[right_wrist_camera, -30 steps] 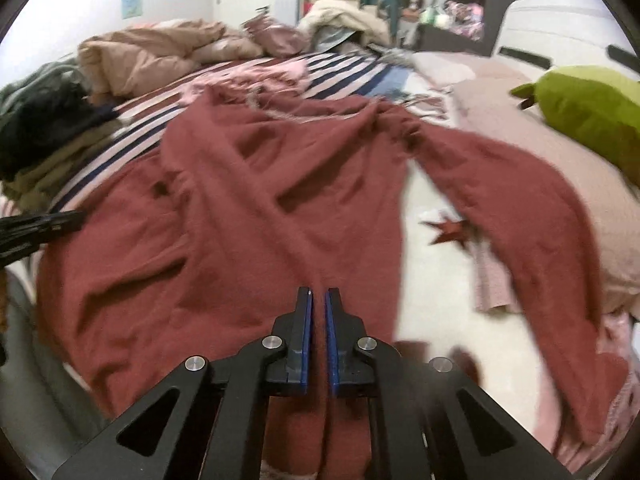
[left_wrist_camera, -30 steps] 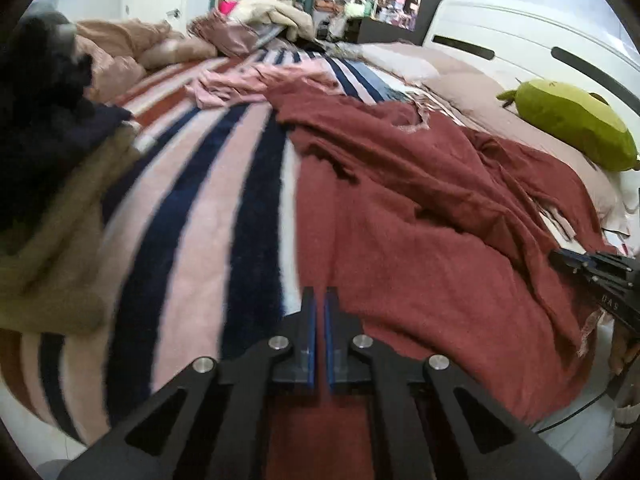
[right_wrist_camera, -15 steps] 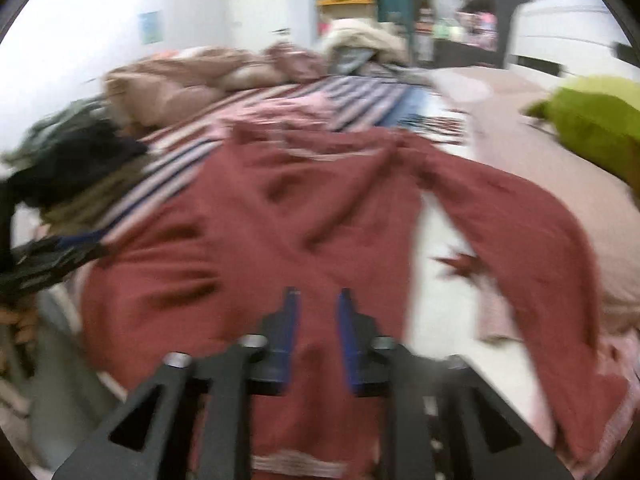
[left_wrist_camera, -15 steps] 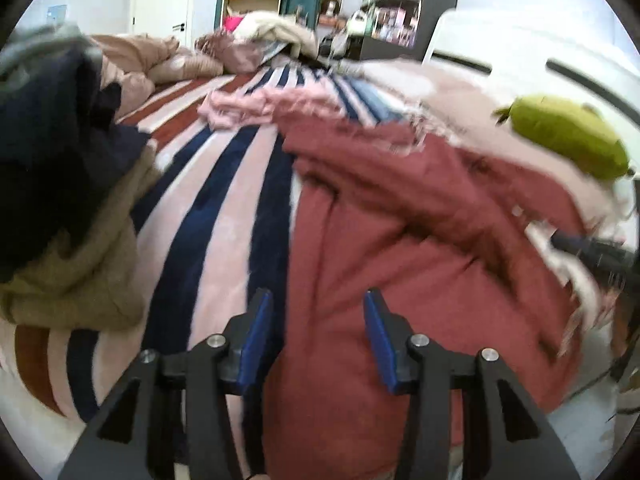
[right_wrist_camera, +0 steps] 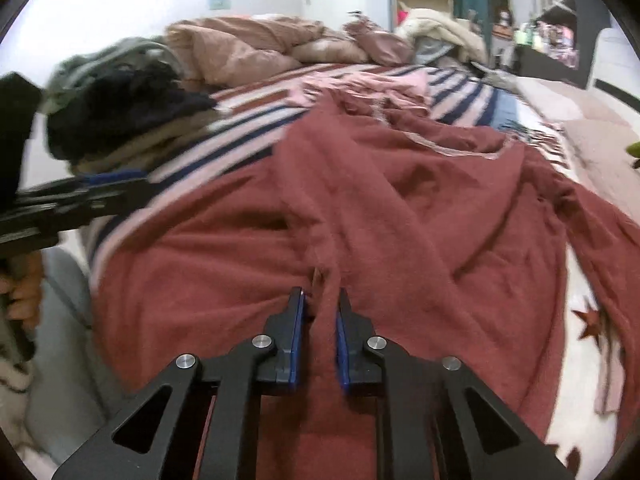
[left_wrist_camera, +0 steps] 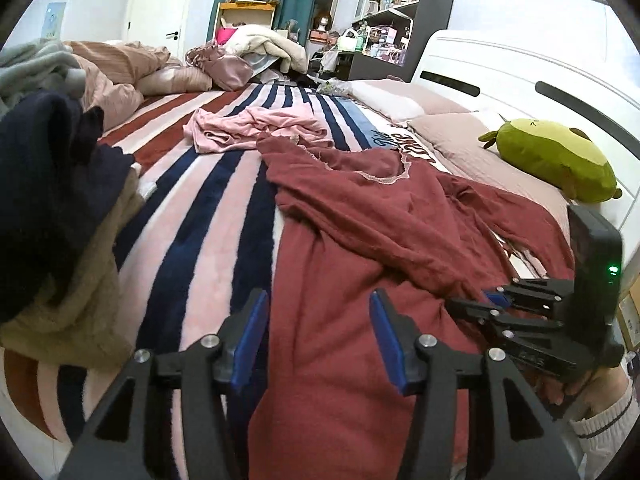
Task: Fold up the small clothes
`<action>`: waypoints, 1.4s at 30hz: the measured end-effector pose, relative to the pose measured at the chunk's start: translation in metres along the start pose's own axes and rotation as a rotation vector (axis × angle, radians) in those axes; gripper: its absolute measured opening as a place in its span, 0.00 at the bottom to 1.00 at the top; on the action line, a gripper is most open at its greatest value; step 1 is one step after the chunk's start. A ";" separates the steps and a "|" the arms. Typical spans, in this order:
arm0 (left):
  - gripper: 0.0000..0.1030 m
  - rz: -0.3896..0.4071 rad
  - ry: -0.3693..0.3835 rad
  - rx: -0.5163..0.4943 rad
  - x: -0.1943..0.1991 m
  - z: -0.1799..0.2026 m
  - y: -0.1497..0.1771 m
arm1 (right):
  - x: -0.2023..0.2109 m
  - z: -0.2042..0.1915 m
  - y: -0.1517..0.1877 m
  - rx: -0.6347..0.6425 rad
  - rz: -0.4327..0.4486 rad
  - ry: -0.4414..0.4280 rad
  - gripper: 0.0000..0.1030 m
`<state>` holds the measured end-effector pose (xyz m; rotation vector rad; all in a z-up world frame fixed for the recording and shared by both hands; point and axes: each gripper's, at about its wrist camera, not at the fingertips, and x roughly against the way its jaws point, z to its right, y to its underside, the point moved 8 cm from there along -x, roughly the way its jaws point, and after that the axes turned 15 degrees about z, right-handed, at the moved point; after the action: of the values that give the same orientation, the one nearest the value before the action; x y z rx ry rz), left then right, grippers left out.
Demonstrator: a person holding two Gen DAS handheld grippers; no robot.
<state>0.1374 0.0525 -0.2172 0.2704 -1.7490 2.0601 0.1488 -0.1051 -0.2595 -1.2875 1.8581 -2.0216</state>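
Note:
A dark red garment lies spread and creased on the striped blanket; it also fills the right wrist view. My left gripper is open and empty over the garment's near left edge. My right gripper is partly open with a raised fold of the red cloth between its jaws, not clamped. The right gripper shows at the right edge of the left wrist view, and the left gripper shows at the left of the right wrist view.
A pink garment lies crumpled further up the bed. A pile of dark and tan clothes sits at the left. A green plush toy rests on the pillows by the white headboard. Bedding is heaped at the far end.
Both grippers were shut on the red garment's near edge one second ago. Both have opened, the left wide, the right partly, and the garment now lies on the bed.

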 end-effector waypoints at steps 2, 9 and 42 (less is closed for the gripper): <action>0.47 0.004 0.005 0.002 -0.001 0.001 -0.001 | 0.005 -0.012 0.001 -0.013 0.009 -0.074 0.09; 0.48 0.014 0.028 0.008 -0.004 0.004 -0.004 | 0.020 -0.014 0.000 -0.091 0.011 -0.152 0.11; 0.40 -0.077 -0.085 -0.030 -0.037 -0.027 0.002 | 0.045 0.095 -0.003 -0.154 -0.036 0.171 0.17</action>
<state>0.1734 0.0718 -0.2393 0.4154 -1.7882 1.9929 0.1810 -0.2040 -0.2450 -1.2253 2.1188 -2.1029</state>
